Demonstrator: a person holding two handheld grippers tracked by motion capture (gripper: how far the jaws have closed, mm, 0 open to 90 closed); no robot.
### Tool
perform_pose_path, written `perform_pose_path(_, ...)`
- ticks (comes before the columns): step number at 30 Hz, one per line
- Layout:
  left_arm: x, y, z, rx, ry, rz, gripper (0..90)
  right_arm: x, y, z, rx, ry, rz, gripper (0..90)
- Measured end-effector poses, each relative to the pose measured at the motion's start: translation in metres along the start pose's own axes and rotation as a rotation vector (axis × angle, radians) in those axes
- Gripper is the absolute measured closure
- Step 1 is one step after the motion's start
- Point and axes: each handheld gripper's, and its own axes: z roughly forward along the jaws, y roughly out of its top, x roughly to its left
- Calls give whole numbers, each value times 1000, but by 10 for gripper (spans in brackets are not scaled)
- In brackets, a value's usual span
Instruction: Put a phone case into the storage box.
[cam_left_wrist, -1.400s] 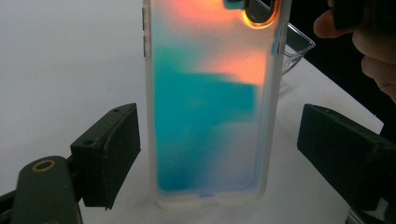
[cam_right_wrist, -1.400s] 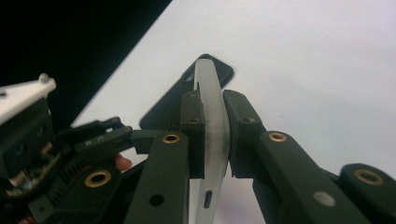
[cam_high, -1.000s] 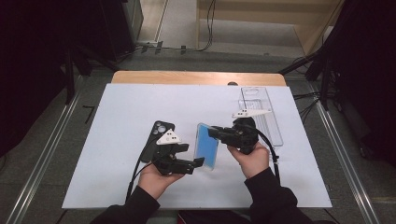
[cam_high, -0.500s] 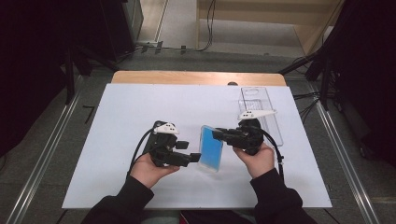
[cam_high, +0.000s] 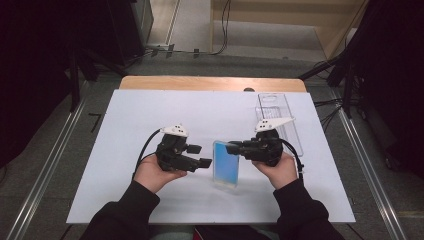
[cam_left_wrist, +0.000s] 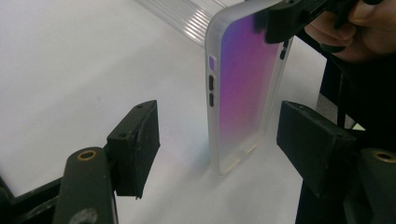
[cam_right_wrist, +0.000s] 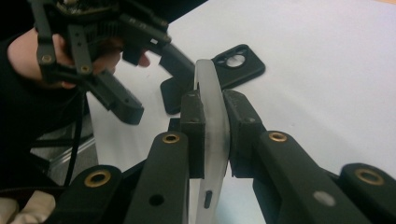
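Near the table's middle: the translucent phone case (cam_high: 226, 164) is standing upright on its lower end on the white table (cam_high: 125, 115).
Right gripper (cam_high: 231, 148): clenching the case's upper edge, holding it vertical.
Left gripper (cam_high: 199, 155): spread wide, facing the case without touching it.
Done: case lifted and presented.
Left: the second grasp; a black case (cam_right_wrist: 237, 62) is lying beyond, seemingly untouched.

Both forearms in from the near edge, dark-sleeved, hands wrapped around the tools. Left gripper (cam_high: 199, 156) held low, pointing right, jaws spread wide with nothing between them. Right gripper (cam_high: 234, 148) pointing left toward it, jaws clamped tight, the two tips near but apart.
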Motion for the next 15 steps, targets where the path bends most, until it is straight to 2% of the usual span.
perform_pose_path(1,0,0,0,0,0,0,305,0,0,0,-2,9,-7,769)
perform_pose_path(3,1,1,-2,-7,-33,6,304,0,1,0,-2,20,-11,768)
perform_pose_path(4,2,3,-2,-10,-51,16,304,0,2,1,0,49,-26,769)
perform_pose_path(6,2,4,-2,-7,-54,25,304,0,2,1,5,62,-34,768)
perform_pose_path(7,2,5,-2,-5,-60,34,305,0,3,1,11,78,-47,768)
perform_pose_path(8,2,7,-1,-5,-73,44,305,2,5,1,20,94,-84,768)
perform_pose_path(9,2,7,-1,-5,-73,44,305,2,5,1,20,94,-84,768)
perform_pose_path(10,3,7,-2,-6,-87,49,305,2,6,1,23,106,-106,768)
perform_pose_path(11,3,7,-2,-6,-87,49,320,2,7,1,24,118,-105,768)
perform_pose_path(12,4,8,-2,-10,-104,50,344,1,8,2,21,127,-112,768)
perform_pose_path(15,4,8,-2,-5,-121,58,345,1,8,3,19,147,-114,768)
